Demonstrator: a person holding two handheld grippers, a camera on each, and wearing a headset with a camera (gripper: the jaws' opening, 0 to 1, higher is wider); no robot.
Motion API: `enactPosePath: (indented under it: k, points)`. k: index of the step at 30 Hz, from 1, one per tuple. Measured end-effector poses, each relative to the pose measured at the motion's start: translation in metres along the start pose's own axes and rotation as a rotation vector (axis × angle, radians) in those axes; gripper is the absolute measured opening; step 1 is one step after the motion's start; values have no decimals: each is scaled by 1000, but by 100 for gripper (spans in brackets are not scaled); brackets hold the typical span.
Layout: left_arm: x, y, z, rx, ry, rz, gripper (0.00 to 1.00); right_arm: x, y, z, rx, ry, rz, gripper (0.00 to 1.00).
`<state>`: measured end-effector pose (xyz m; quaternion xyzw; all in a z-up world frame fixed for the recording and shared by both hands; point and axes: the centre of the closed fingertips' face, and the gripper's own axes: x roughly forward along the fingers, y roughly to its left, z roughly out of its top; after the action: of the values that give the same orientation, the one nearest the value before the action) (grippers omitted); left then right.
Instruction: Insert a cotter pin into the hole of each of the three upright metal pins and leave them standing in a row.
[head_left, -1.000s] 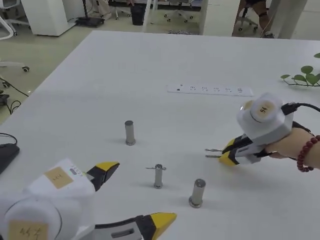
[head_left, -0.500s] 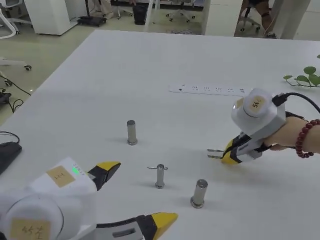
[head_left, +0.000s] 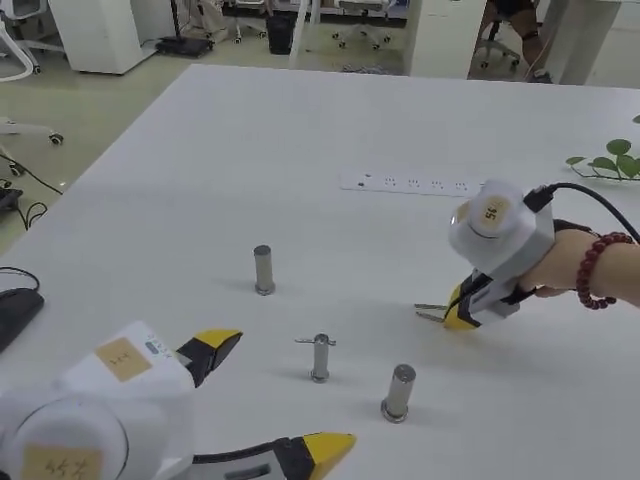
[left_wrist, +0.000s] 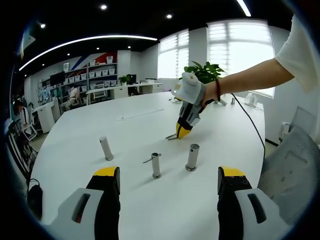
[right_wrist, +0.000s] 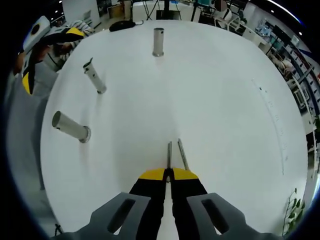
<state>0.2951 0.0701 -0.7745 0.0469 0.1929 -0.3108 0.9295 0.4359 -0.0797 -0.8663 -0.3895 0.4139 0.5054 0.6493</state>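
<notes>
Right gripper (right_wrist: 169, 174) clamps a cotter pin (right_wrist: 169, 155) jutting forward past its tips.

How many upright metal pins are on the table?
3: left pin, bare; middle pin, with a cotter pin through it; right pin, bare and nearest.

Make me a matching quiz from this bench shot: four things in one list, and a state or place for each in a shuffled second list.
1. middle metal pin
2. left gripper
3. right gripper
4. power strip

A. jaws wide open, holding nothing
B. lying flat, farthest back
C. inserted cotter pin through its top
D. jaws shut on the loose cotter pin

Pairs: 1-C, 2-A, 3-D, 4-B
</notes>
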Motion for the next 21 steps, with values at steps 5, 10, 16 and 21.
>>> enactPosePath:
  k: [5,10,16,21]
  points:
    - [0,-1,0,2,3,-3,79,3,-5,-1,-36,17,-20,4]
    - [-1,-2,0,3,5,-7,79,1,-7,-2,-4,0,-32,4]
    - [-2,0,3,6,2,-7,78,-5,-5,0,-21,2,-44,4]
    - [-3,1,6,15,5,-6,77,-14,-4,6,-43,-14,-60,3]
